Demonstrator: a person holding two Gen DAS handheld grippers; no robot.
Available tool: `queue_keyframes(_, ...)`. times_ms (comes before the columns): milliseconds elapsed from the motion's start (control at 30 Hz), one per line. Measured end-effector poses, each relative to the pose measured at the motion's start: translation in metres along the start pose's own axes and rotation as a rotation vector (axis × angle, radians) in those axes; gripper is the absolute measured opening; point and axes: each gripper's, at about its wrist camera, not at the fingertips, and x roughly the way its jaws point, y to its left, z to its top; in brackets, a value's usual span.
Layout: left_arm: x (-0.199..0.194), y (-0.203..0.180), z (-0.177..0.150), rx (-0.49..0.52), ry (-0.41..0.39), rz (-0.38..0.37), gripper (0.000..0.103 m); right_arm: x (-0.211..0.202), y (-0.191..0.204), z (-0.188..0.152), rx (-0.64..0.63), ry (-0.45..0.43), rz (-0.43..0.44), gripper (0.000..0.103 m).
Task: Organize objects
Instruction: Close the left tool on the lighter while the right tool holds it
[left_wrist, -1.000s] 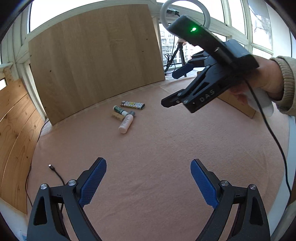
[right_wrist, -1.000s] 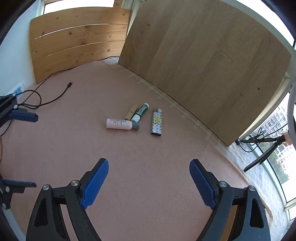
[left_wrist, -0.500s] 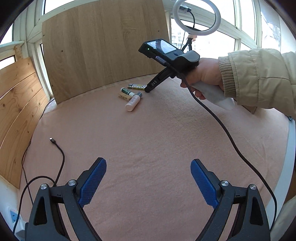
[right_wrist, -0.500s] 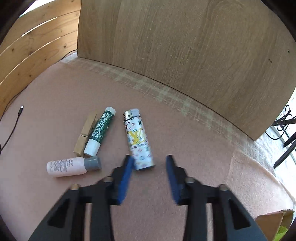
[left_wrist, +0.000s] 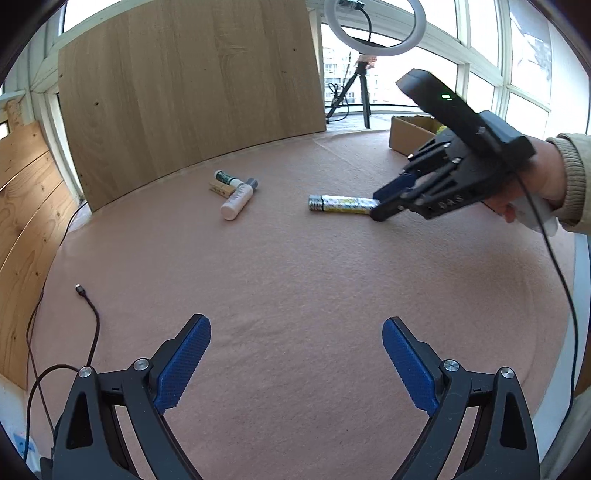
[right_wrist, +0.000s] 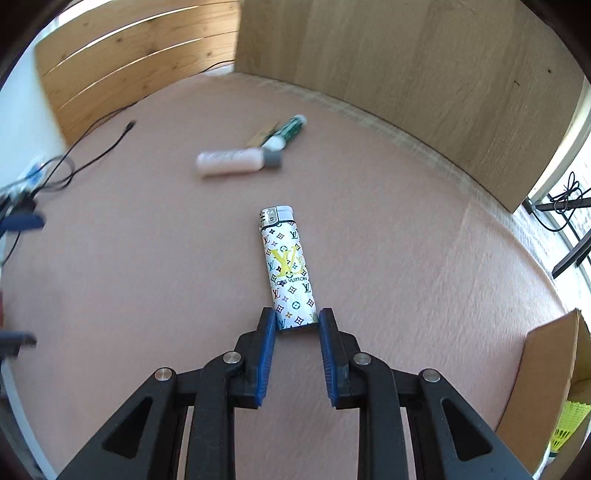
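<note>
Tongs on the right (right_wrist: 297, 325) sit nearest the lens in the right wrist view, narrowed onto the base end of the patterned lighter (right_wrist: 287, 269), blue pads (right_wrist: 269, 339) pressed against its two long sides; grip reads as closed on the lighter, taken at the very end so the metal head points away and most of the body stays in sight. From the left wrist view the lighter (left_wrist: 341, 204) lies level at the tips of the right tongs (left_wrist: 378, 210), low over the pink felt counter (left_wrist: 295, 295); whether it rests on the felt or is just clear of it cannot be told. It is well apart from the other items, which fits a sort that pulls one piece out at a time. Left tongs (left_wrist: 295, 354) are spread wide with nothing between the pads, held low and back over bare felt, probably kept clear as a spare. Further out lies the remaining cluster: pale pink bottle (right_wrist: 236, 162), green tube (right_wrist: 290, 131) and wooden clothespin (right_wrist: 263, 134), touching or nearly so. A cardboard box (right_wrist: 546, 373) stands at the right edge, a likely destination, though that is a guess. Behind everything a wood panel (right_wrist: 406, 62) backs the counter.
</note>
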Motion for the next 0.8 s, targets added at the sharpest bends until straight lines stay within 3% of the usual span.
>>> queue_keyframes(233, 0.016, -0.036, -0.001, 0.159, 0.028, -0.186, 0.096, -0.040, 0.064, -0.072, -0.335, 0.037, 0.140, 0.021)
queue_keyframes(333, 0.013, -0.060, -0.005, 0.258, 0.038, -0.289, 0.089, -0.049, 0.080, -0.089, -0.438, 0.050, 0.189, 0.021)
queue_keyframes(467, 0.012, -0.094, -0.016, 0.402, 0.081, -0.376, 0.069, -0.058, 0.091, -0.106, -0.534, 0.053, 0.238, 0.021)
queue_keyframes(533, 0.010, -0.102, -0.018, 0.418, 0.074, -0.406, 0.063, -0.060, 0.097, -0.113, -0.577, 0.053, 0.254, 0.021)
queue_keyframes(633, 0.011, -0.110, -0.017, 0.435, 0.089, -0.450, 0.045, -0.065, 0.102, -0.119, -0.623, 0.057, 0.268, 0.021)
queue_keyframes(667, 0.011, -0.112, -0.017, 0.444, 0.095, -0.464, 0.034, -0.066, 0.103, -0.120, -0.631, 0.057, 0.269, 0.021)
queue_keyframes(800, 0.010, -0.114, -0.013, 0.471, 0.104, -0.471, 0.030, -0.064, 0.098, -0.119, -0.639, 0.045, 0.272, 0.021)
